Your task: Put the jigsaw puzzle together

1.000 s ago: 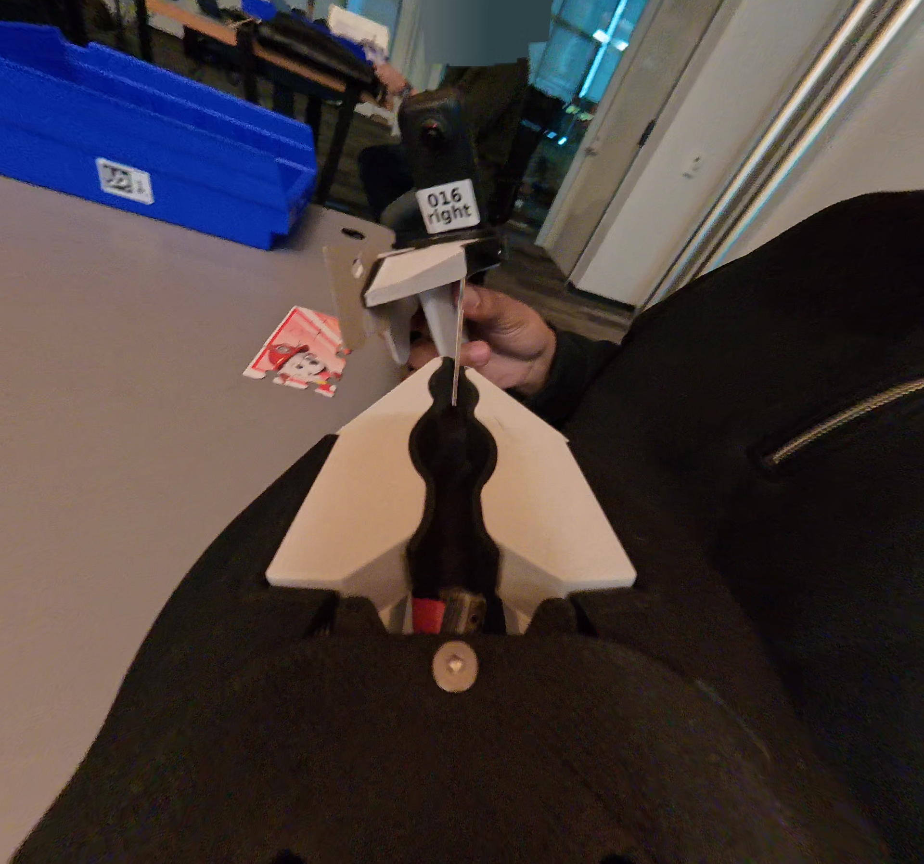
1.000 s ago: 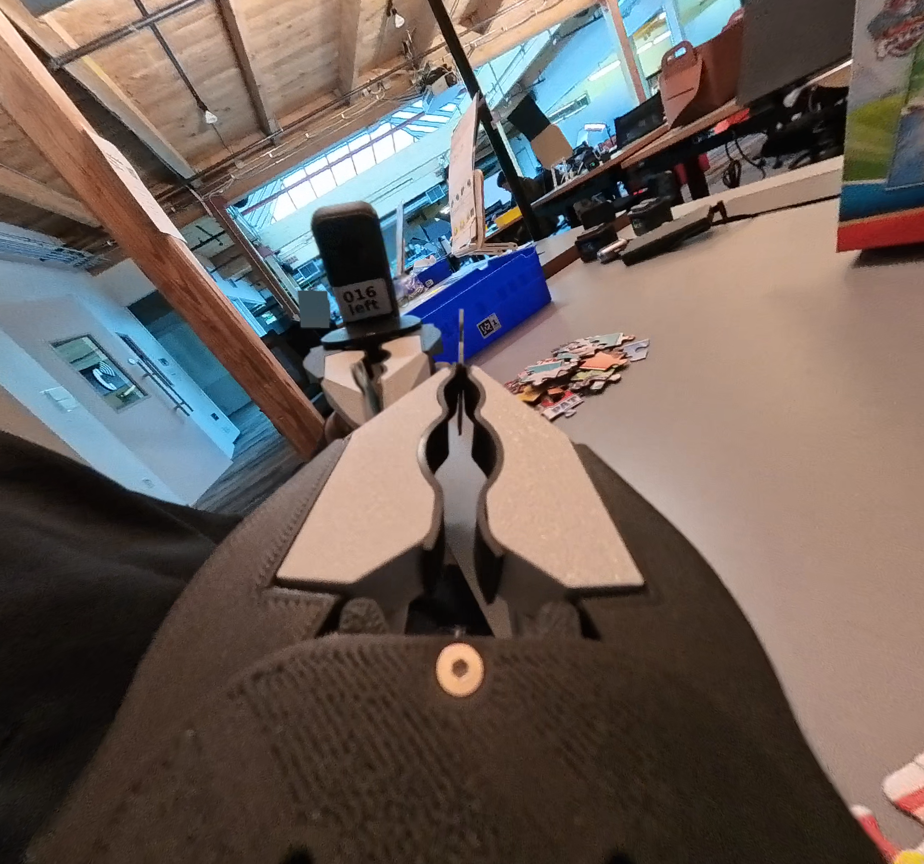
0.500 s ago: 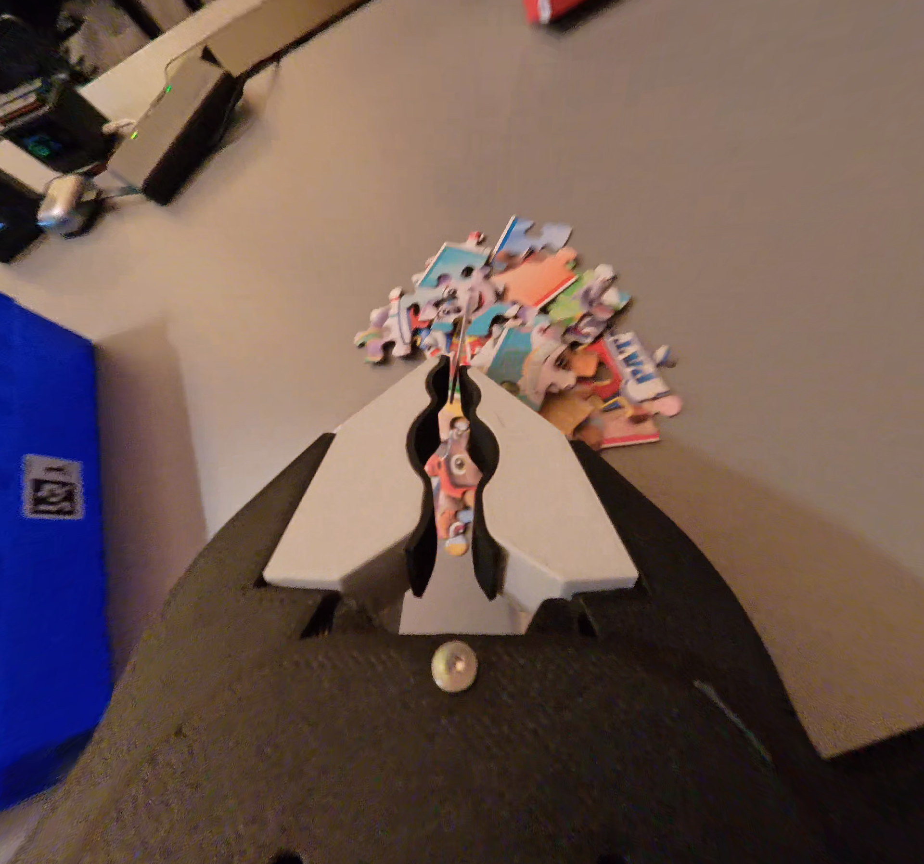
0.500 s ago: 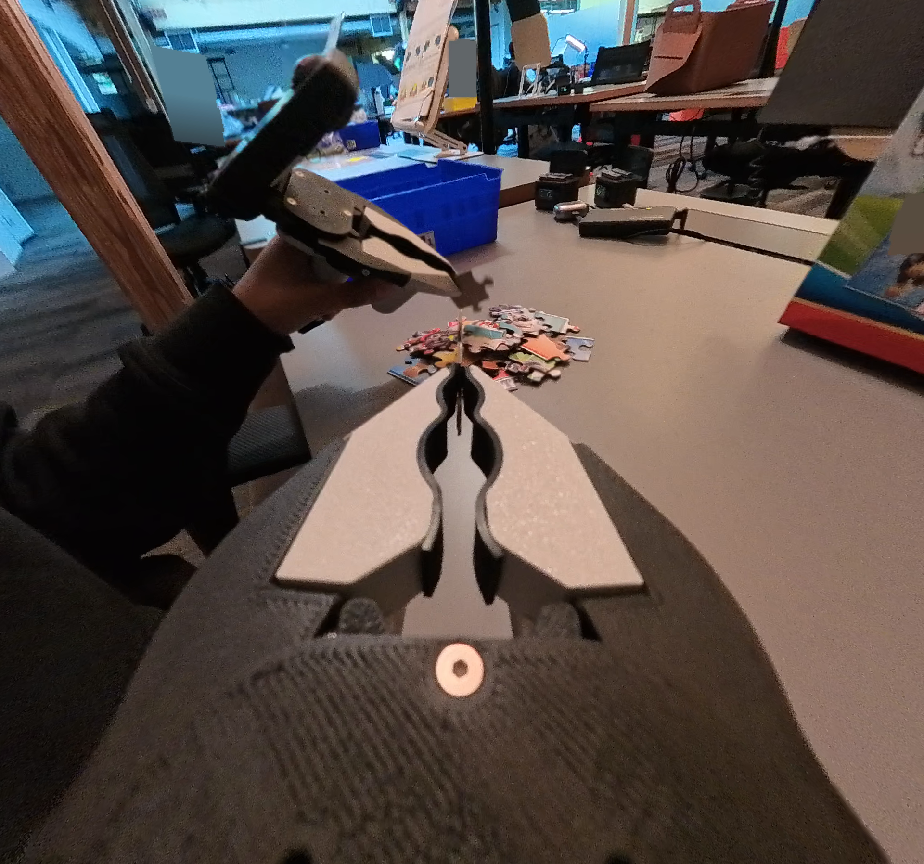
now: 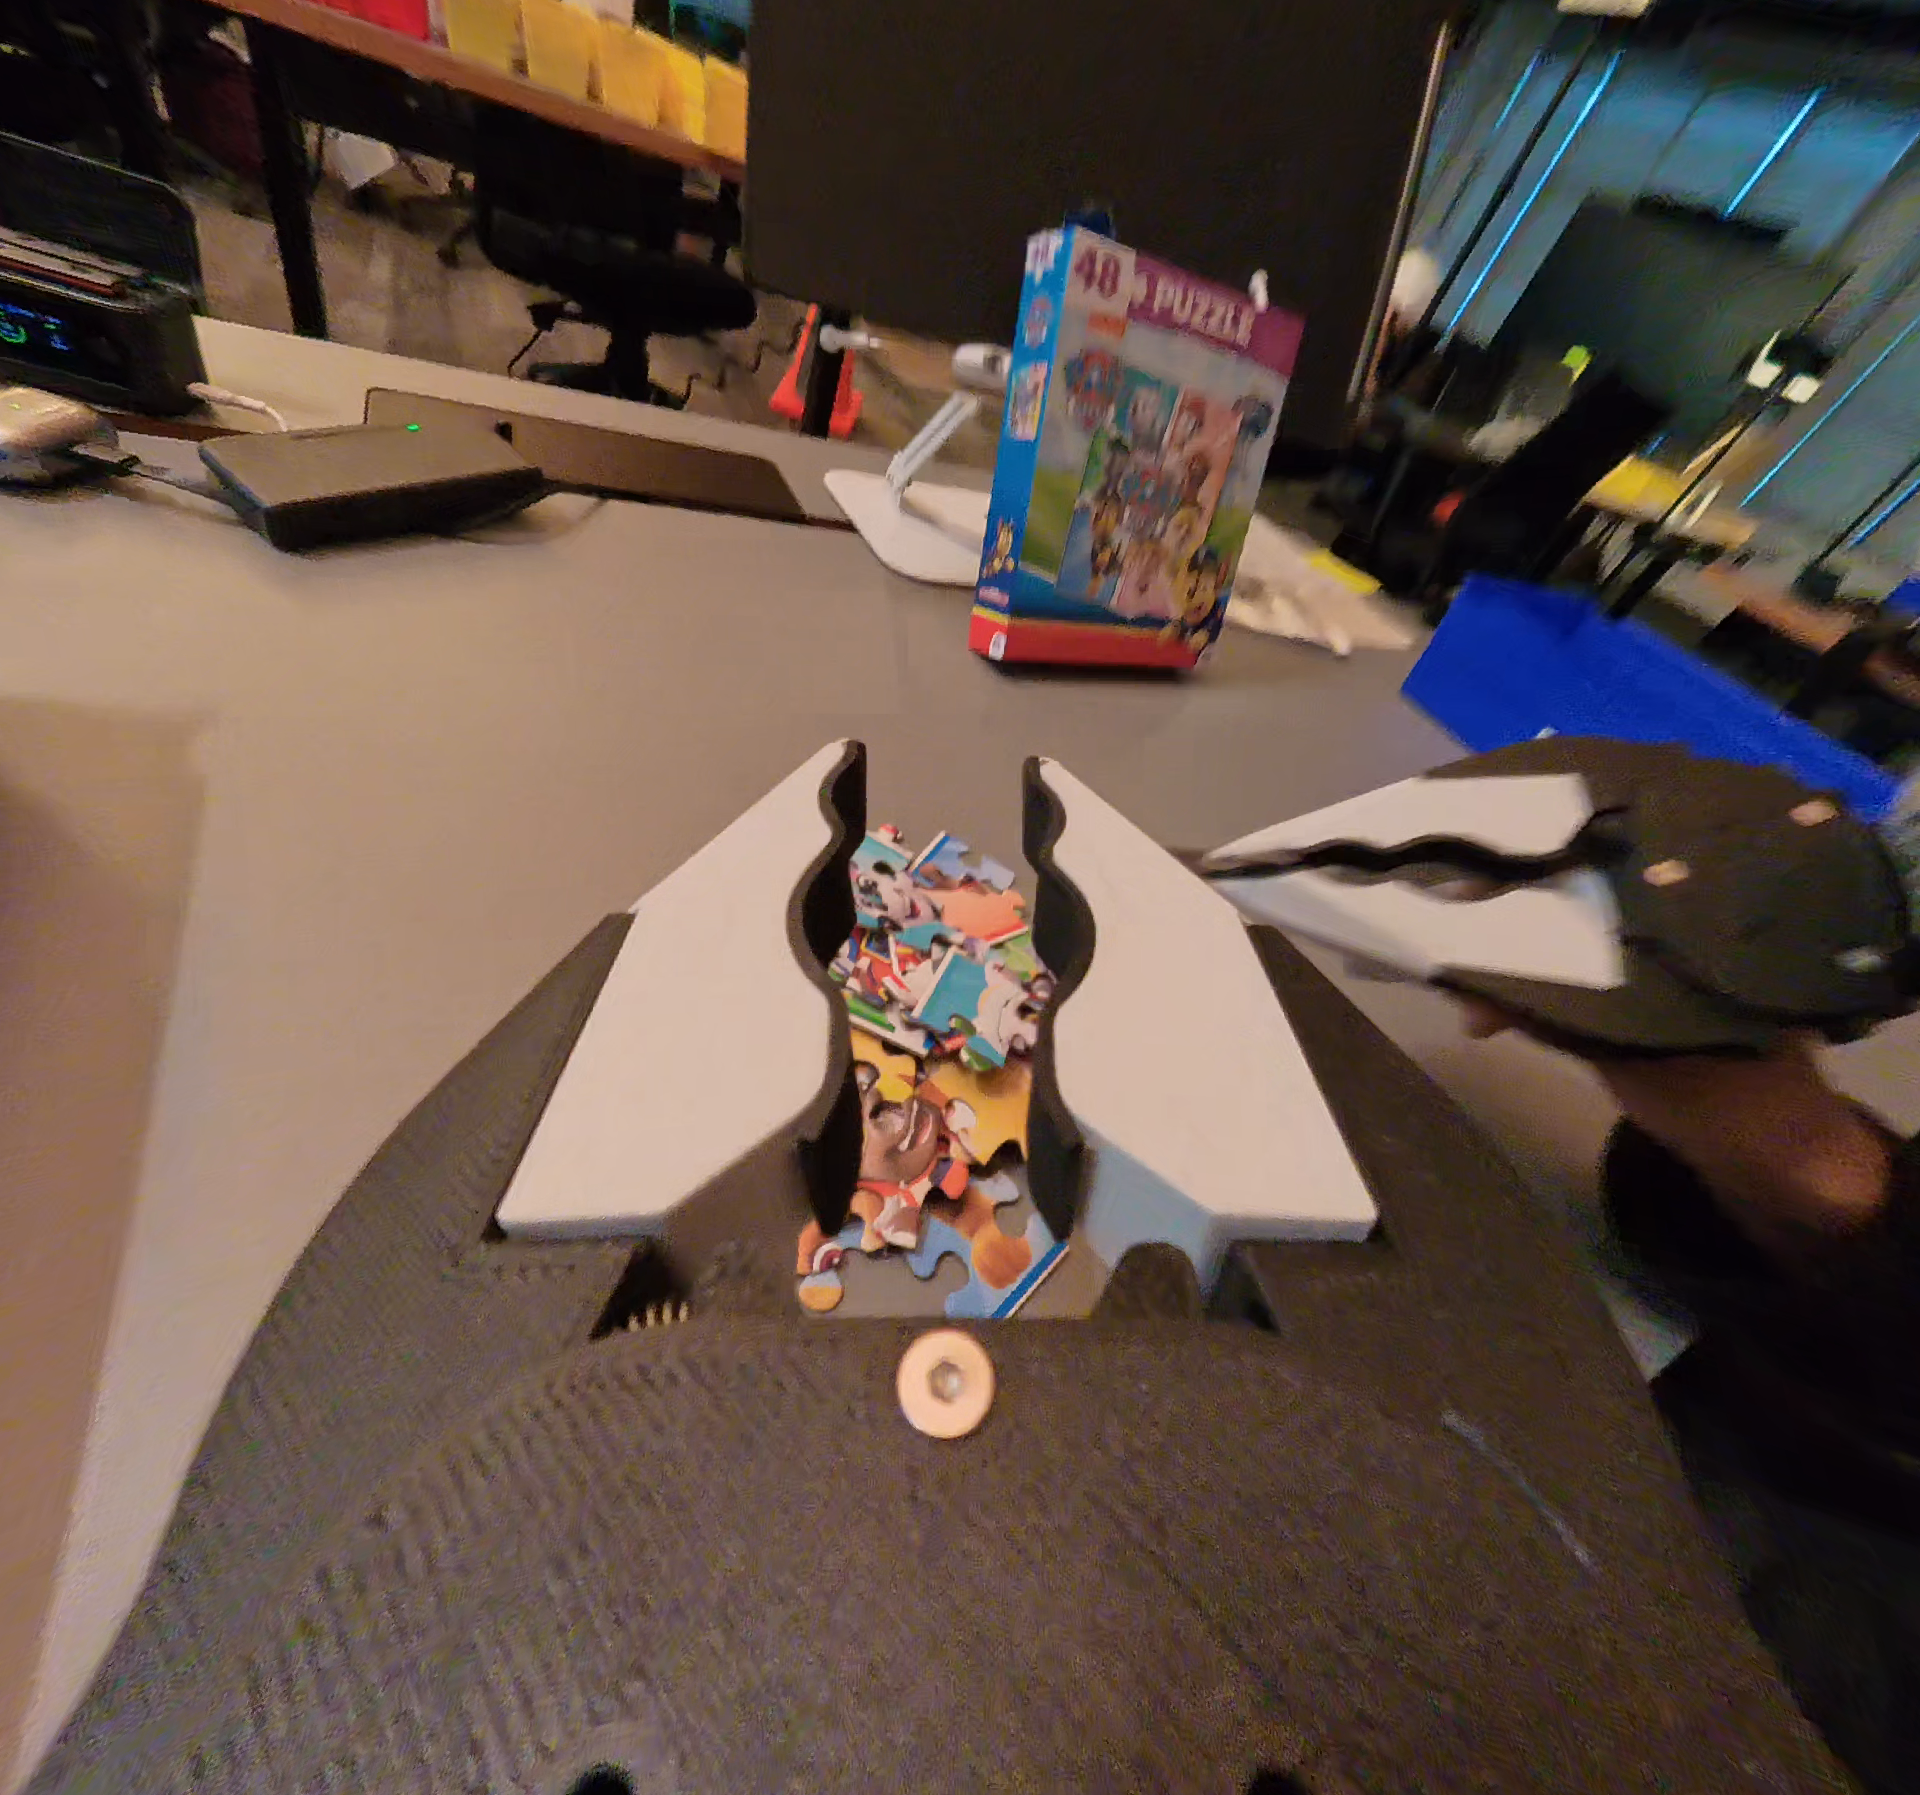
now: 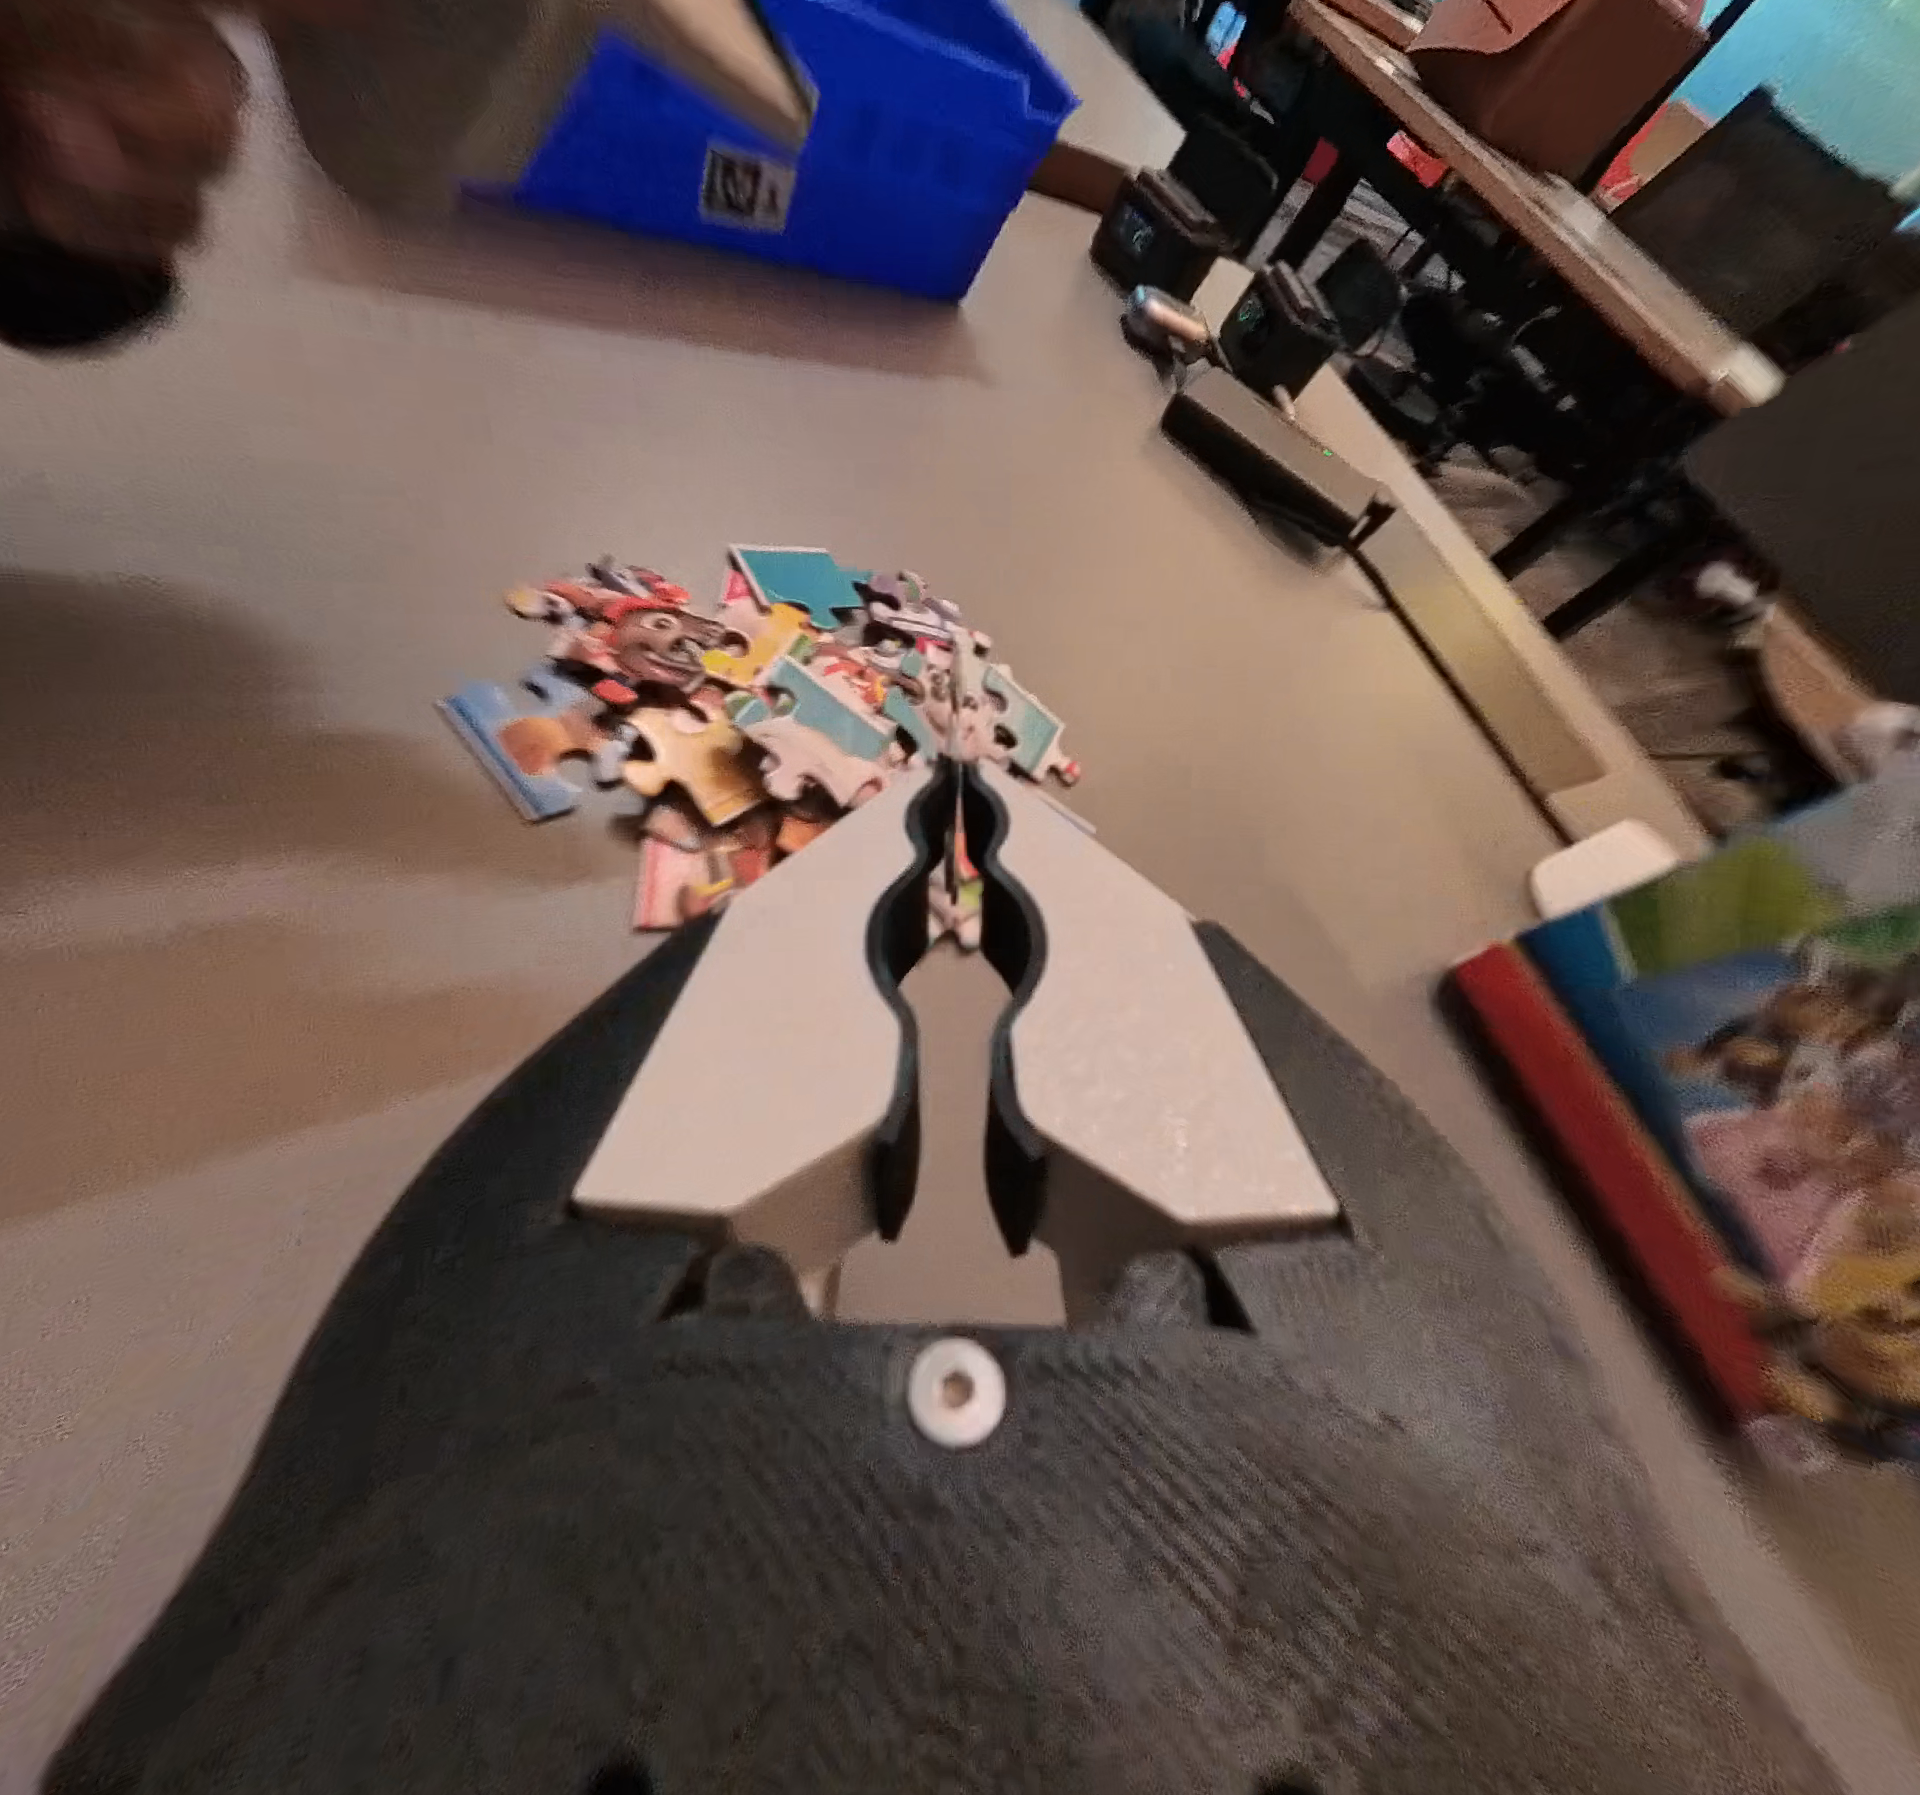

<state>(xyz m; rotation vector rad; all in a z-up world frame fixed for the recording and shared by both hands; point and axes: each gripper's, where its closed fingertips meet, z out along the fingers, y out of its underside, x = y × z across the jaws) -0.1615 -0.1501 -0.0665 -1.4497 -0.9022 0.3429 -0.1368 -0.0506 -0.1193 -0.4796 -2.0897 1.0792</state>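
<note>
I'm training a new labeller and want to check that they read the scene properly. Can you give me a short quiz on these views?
1. True or false: the left claw is open, with the pile of puzzle pieces showing between its fingers.
2. Pick one. The puzzle box is: A) lying flat on its face; B) standing upright on the table; C) hanging off the table edge.
3. Fill in: the bin beyond the pile is coloured ____.

Key: 1 true; 2 B; 3 blue.
</note>
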